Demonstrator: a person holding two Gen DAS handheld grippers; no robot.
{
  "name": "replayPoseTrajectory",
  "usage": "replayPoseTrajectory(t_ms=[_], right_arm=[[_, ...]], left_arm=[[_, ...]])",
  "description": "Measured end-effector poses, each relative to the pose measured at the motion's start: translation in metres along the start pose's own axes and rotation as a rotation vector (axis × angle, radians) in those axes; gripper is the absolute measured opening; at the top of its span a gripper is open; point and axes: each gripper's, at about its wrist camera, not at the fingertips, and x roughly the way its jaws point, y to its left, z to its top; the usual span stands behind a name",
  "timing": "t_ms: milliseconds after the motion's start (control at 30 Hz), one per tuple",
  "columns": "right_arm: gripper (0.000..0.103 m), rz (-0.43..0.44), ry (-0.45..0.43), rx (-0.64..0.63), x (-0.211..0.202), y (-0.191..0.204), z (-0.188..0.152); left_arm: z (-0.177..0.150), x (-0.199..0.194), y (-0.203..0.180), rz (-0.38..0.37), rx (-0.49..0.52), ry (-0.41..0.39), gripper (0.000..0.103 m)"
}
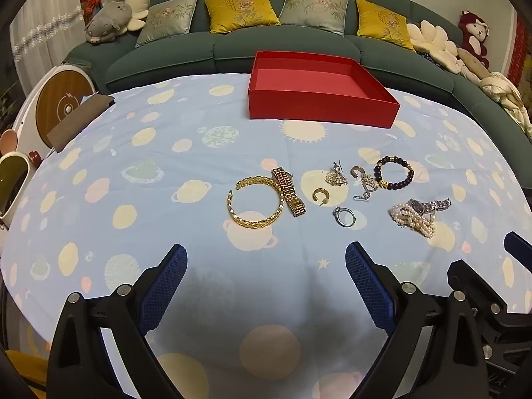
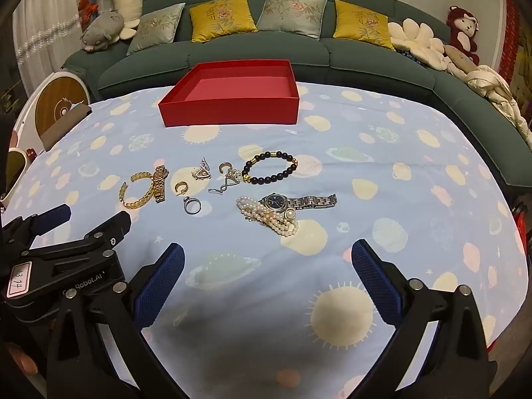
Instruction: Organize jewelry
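Jewelry lies in a row on the blue planet-print cloth: a gold bangle (image 1: pixel 255 203) (image 2: pixel 137 190), a gold watch band (image 1: pixel 288 191) (image 2: pixel 159 184), a small gold hoop (image 1: pixel 320 196), a silver ring (image 1: pixel 344 216) (image 2: pixel 192 205), silver earrings (image 1: pixel 337 174), a dark bead bracelet (image 1: pixel 394 174) (image 2: pixel 270 168), a silver watch (image 1: pixel 429 206) (image 2: pixel 296 201) and a pearl strand (image 1: pixel 414 218) (image 2: pixel 270 216). Behind them stands an empty red box (image 1: pixel 319 94) (image 2: pixel 229 103). My left gripper (image 1: pixel 266 266) and right gripper (image 2: pixel 267 266) hover open over bare cloth, short of the jewelry.
A green sofa (image 1: pixel 299 50) with cushions and plush toys curves behind the table. A brown pouch (image 1: pixel 79 119) and a round white-and-wood device (image 1: pixel 58 106) sit at the left edge. The other gripper shows at each view's side (image 2: pixel 66 252).
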Motion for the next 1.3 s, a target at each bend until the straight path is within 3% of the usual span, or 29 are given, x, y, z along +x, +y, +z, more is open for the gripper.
replayPoseTrajectory(t_ms=[233,1300], right_arm=[[0.098,-0.007,-0.006,0.029,-0.006,-0.003,-0.001],[0.098,0.010,-0.023,0.042,-0.013,-0.001,-0.003]], left_arm=[[-0.002,-0.009,-0.011,0.004,0.056,-0.027,0.093],[-0.001,-0.018,-0.006,-0.005,0.069,-0.058,0.093]])
